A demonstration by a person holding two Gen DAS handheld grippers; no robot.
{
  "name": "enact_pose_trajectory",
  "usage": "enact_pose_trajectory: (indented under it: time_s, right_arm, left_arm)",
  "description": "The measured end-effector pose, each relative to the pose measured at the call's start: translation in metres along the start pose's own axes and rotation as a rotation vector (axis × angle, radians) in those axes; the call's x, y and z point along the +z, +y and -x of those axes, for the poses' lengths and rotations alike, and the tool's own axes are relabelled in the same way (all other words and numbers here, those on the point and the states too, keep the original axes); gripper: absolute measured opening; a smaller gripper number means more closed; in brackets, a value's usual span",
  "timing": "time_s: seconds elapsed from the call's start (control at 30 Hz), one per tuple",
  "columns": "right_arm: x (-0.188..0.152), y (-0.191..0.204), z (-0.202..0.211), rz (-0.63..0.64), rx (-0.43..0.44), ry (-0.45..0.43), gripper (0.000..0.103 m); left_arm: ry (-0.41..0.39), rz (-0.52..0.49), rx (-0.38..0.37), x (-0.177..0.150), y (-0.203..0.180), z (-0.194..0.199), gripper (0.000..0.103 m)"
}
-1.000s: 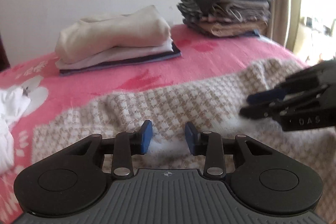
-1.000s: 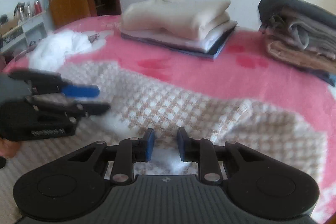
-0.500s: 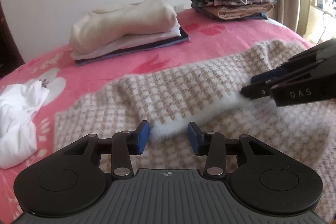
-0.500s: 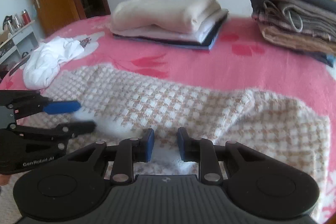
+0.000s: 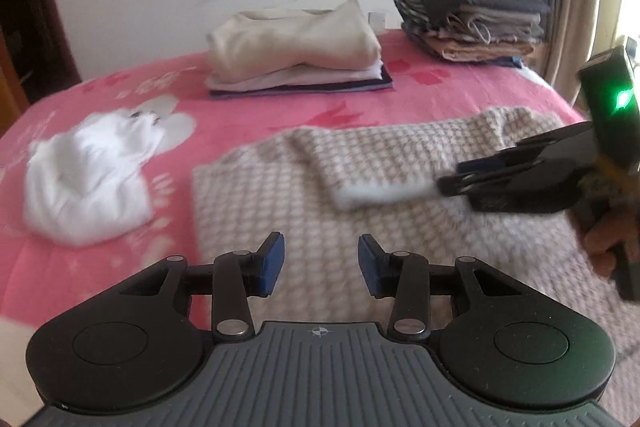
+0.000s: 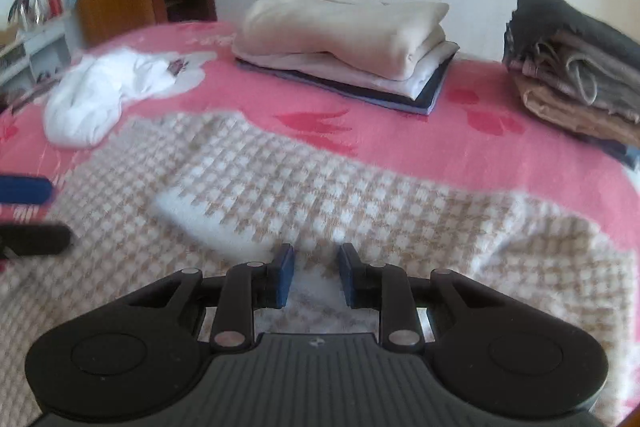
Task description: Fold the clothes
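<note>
1. A beige-and-white checked knit garment (image 5: pixel 380 187) is spread on the pink bed (image 5: pixel 248 107).
2. Its white cuff is clamped by the right tool (image 5: pixel 448 177).
3. The left tool (image 5: pixel 320 263) is held apart, empty, above it.

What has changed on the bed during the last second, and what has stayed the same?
The left gripper let go of the white hem of the checked garment and drew back, open and empty. The right gripper still pinches that hem. The cream stack, dark stack and white cloth stayed put.
</note>
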State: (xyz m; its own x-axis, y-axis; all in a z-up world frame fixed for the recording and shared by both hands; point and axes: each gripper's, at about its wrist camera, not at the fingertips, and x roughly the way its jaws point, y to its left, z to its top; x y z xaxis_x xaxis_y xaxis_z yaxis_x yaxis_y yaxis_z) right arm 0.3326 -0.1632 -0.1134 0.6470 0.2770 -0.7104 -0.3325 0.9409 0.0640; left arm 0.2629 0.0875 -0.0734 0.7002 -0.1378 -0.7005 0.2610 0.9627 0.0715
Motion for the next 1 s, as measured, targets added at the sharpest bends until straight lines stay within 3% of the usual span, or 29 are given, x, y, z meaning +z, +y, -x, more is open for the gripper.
enact_pose_trajectory:
  time_s: [0.13,0.27,0.37,0.4,0.5,0.63,0.73,0.87,1.0]
  right_arm:
    - [-0.002,-0.012,0.054,-0.040,0.112,-0.046,0.027]
    - [-0.019,-0.022,0.118,-0.056,0.315,-0.063,0.027]
    - [-0.036,-0.019,0.153,-0.043,0.466,-0.012,0.030]
    - [-0.044,-0.016,0.160,-0.039,0.508,0.013,0.035]
    - [-0.073,0.002,0.174,-0.024,0.607,0.103,0.037]
    - [-0.118,0.030,0.170,-0.039,0.667,0.228,0.037]
    - [-0.148,0.046,0.163,-0.088,0.686,0.350,0.037]
    - [-0.170,0.057,0.164,-0.123,0.679,0.439,0.038]
    - [-0.176,0.062,0.169,-0.149,0.662,0.446,0.038]
  left_arm:
    - [0.030,-0.015,0.029,-0.011,0.031,0.044,0.043]
    - [0.074,-0.016,0.043,-0.022,0.055,0.084,0.051]
    - [0.133,-0.007,-0.007,-0.035,0.067,0.102,0.054]
    - [0.156,0.000,-0.026,-0.040,0.068,0.105,0.056]
    - [0.244,0.068,-0.085,-0.065,0.066,0.109,0.057]
    - [0.360,0.187,-0.174,-0.119,0.046,0.108,0.057]
    - [0.404,0.227,-0.196,-0.158,0.025,0.110,0.057]
    - [0.376,0.209,-0.107,-0.188,0.007,0.122,0.057]
    - [0.359,0.209,0.005,-0.202,0.003,0.130,0.057]
